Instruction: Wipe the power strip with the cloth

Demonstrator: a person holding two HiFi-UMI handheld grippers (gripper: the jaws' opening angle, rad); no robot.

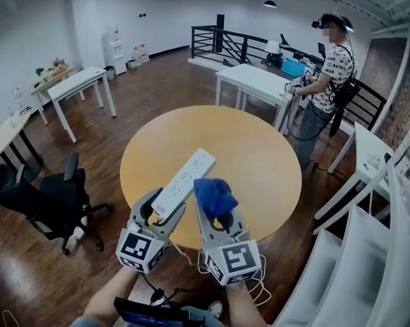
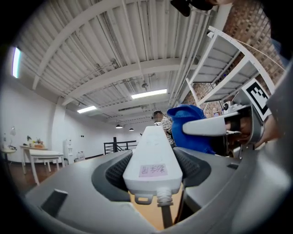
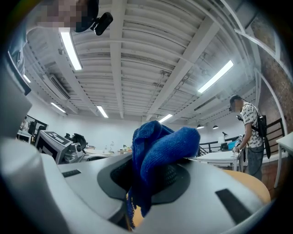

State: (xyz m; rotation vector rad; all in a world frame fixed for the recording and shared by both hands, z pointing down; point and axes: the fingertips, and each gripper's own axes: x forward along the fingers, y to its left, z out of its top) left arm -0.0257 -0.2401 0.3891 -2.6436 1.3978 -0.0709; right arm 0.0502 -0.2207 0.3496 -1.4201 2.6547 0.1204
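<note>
On the left, the power strip is being clamped at its cord end by the left hand-held gripper, with the jaws pressed on its two long sides. It is being held clear above the round wooden desk, its long axis running away from the person and slanting to the right. Just beside it, the blue cloth is being pinched in a bunch by the right hand-held gripper, level with the strip's near half. A short sweep leftward, then out along the strip, is probably being called for. Around the desk, an office chair, white tables, a railing and a standing person are being shown.
</note>
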